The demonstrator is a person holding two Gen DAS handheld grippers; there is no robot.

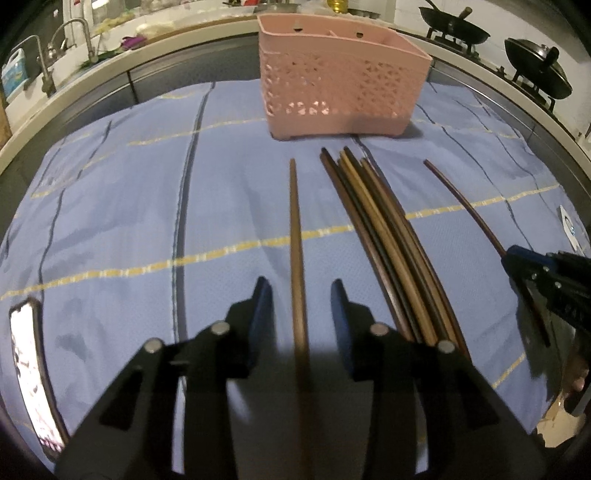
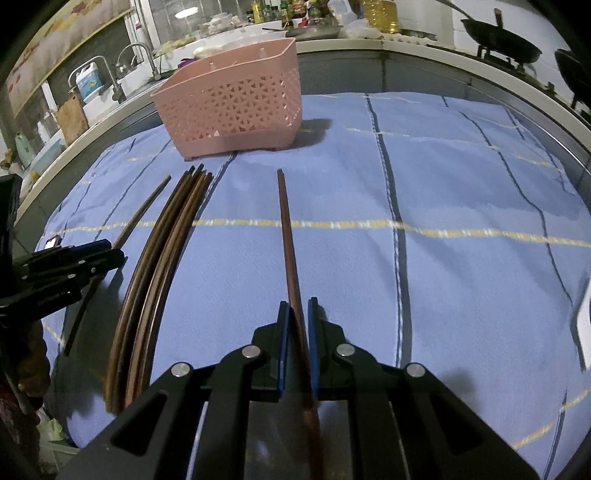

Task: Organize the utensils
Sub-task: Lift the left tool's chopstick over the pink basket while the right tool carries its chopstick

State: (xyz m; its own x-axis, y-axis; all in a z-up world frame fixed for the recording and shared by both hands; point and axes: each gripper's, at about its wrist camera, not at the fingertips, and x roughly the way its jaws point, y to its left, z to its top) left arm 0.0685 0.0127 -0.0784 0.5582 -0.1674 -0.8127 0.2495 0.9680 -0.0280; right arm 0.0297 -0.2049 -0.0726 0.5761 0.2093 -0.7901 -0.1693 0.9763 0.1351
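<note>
Left gripper: your left gripper has its black jaws with blue pads parted; a single long brown wooden chopstick runs between them, clear of both pads, so nothing is gripped.
Right gripper: your right gripper is clenched on a single dark reddish-brown chopstick, the blue pads pressing its sides near the thick end while the thin end points away toward the basket side.
Loose chopstick: the one between your left jaws lies flat on the cloth, just left of the bundle and apart from it.
Bundle: a bundle of brown and tan wooden chopsticks lies side by side, touching one another, between your two grippers, tips toward the basket.
Basket: the pink plastic perforated basket stands upright at the far side of the cloth, just beyond the chopstick tips, touching none of them. In the left view an inner divider shows; you cannot tell from these views whether anything sits inside.
Surface: everything rests on a blue checked cloth with yellow and dark lines.
Phone: a lit-screen phone lies on the cloth near your left gripper, at the cloth's edge.
Background: a kitchen counter with taps and dark woks on a stove runs behind the cloth.
</note>
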